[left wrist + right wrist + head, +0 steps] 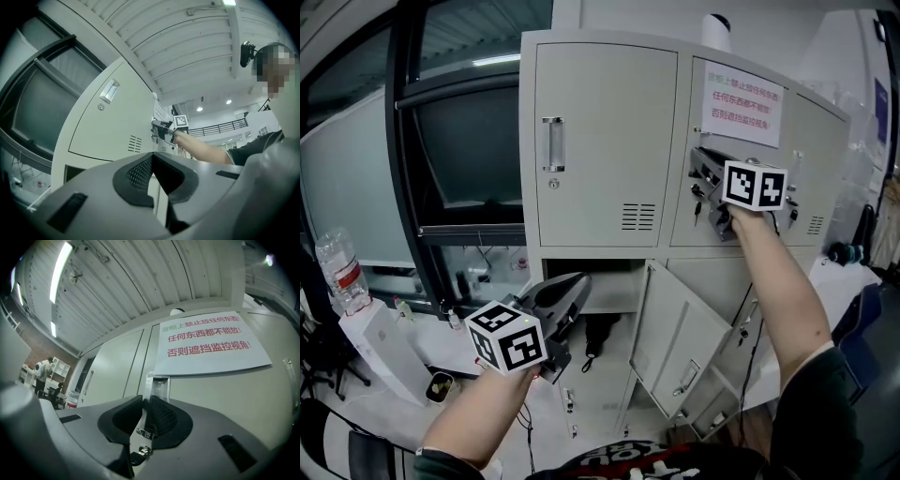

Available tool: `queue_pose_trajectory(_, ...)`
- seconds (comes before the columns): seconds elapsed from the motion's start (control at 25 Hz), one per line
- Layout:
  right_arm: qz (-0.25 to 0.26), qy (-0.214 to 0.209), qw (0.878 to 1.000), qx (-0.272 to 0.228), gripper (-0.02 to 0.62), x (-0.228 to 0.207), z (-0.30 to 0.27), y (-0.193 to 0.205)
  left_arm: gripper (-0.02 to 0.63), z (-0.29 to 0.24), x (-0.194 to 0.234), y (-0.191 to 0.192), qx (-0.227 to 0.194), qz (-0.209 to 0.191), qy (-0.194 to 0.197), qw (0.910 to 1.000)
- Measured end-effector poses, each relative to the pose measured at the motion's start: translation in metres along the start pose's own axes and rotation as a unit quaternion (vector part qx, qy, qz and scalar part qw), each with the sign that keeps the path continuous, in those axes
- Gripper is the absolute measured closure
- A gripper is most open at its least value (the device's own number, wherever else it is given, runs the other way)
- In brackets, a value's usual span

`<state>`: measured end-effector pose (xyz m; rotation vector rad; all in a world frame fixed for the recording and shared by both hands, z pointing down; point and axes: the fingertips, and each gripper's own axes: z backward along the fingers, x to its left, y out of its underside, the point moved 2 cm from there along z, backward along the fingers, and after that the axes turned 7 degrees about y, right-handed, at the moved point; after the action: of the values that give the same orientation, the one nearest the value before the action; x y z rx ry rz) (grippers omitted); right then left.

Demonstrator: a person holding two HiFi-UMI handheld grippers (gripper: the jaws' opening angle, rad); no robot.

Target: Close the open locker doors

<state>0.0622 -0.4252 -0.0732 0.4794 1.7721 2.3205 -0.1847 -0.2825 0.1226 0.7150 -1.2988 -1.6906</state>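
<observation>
clamping right gripper on door handle — lower door swung open.

Pale grey steel locker doors. Upper left door: shut flush, with an upright bar handle, a round lock beneath it and louvres low at the right. Upper right door: carries a white notice in red print, clear handle at its left edge; seemingly shut, though the seam is hard to read. Lower door: swung wide outward, inner face and latch showing, beside an open dark compartment.
</observation>
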Motion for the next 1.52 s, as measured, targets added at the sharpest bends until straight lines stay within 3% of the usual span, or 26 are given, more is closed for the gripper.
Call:
queue_pose_trajectory(0.28, 0.005, 0.020, 1.000, -0.015, 0.520, -0.008, 0.018, 0.004, 0.598, -0.001, -0.004, 0.001, 0.000, 0.000, 0.002, 1.0000)
queue_pose_trajectory(0.48, 0.002, -0.017, 0.999, -0.035, 0.522, 0.001, 0.061, 0.005, 0.598, 0.000, -0.003, -0.002, -0.006, -0.002, -0.002, 1.0000)
queue_pose_trajectory(0.76, -0.005, -0.055, 0.998, -0.026, 0.522, 0.020, 0.133, 0.048, 0.598, -0.001, -0.003, 0.007, -0.002, -0.004, -0.001, 1.0000)
queue_pose_trajectory(1.16, -0.012, -0.073, 0.997, -0.021, 0.522, 0.025, 0.158, 0.062, 0.598, -0.013, -0.016, 0.005, 0.007, -0.020, 0.010, 0.9997)
queue_pose_trajectory(1.32, -0.021, -0.104, 0.994, -0.014, 0.522, 0.022, 0.167, 0.073, 0.598, -0.015, -0.022, 0.014, 0.012, -0.023, 0.001, 0.9997)
queue_pose_trajectory(1.52, -0.051, -0.178, 0.983, -0.002, 0.522, 0.021, 0.185, 0.107, 0.598, -0.018, -0.037, 0.045, 0.028, -0.026, -0.027, 0.9989)
